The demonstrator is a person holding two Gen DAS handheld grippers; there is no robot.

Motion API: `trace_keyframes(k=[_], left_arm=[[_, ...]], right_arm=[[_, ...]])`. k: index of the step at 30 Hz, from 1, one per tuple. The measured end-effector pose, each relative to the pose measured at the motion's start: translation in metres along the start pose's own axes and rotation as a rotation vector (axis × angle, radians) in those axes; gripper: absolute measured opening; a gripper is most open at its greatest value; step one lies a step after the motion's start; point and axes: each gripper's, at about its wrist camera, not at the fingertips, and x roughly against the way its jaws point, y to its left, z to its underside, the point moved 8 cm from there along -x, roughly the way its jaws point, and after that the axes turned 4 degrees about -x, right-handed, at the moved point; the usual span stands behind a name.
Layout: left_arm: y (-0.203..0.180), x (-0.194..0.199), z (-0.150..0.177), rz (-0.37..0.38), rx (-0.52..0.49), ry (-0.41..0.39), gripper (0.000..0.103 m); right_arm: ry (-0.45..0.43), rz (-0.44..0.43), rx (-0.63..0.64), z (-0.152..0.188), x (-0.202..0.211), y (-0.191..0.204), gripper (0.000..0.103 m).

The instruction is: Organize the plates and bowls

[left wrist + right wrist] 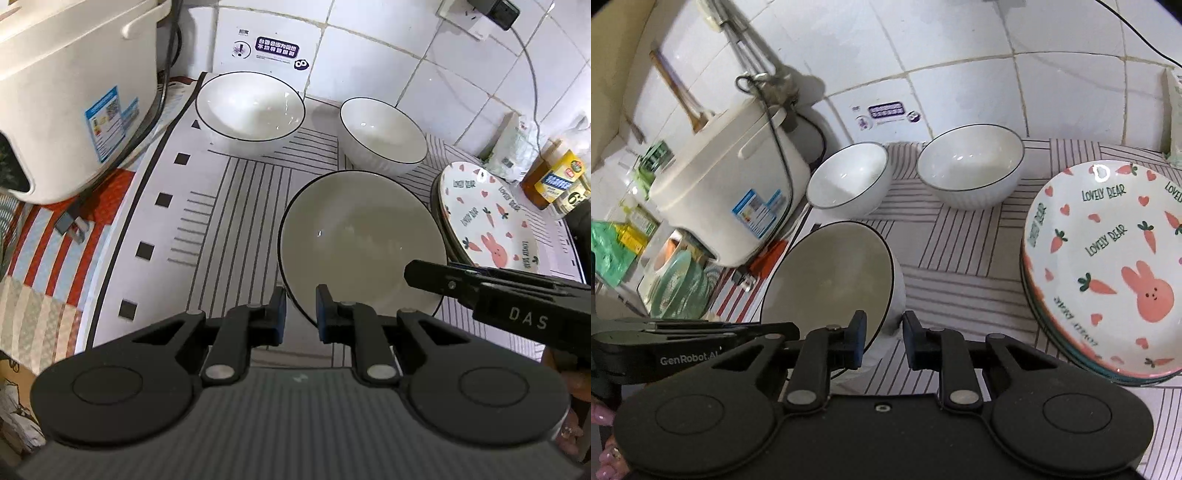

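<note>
I see near bowl [362,243] at lower centre, tilted, mouth facing upper left. Left tool [301,314] and right tool [881,338] both parted, straddling its rim. Plate stack [1108,266] at right.

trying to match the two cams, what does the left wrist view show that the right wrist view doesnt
Only the left wrist view shows the wall plug top right and the bottles beyond the plates.

Only the right wrist view shows the green dishes beside the cooker and the utensils hanging on the wall.

Both show the rice cooker, two white bowls at the back, the grey bowl with both grippers' fingers astride its rim, the bunny plates, the striped mat and the wall sticker.
</note>
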Motion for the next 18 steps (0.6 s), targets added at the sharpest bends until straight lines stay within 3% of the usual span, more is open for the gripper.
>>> trace_keyframes(k=[8,18], left_arm=[[0.0,-0.038,-0.014,-0.038,-0.016,0.039,0.015],[-0.01,-0.051,-0.026,-0.049,-0.023,0.043,0.019]], right_arm=[[-0.032,0.067,0.001,-0.011,-0.021,-0.012,0.025],[-0.056,0.21,0.146,-0.012,-0.037,-0.015,0.025]])
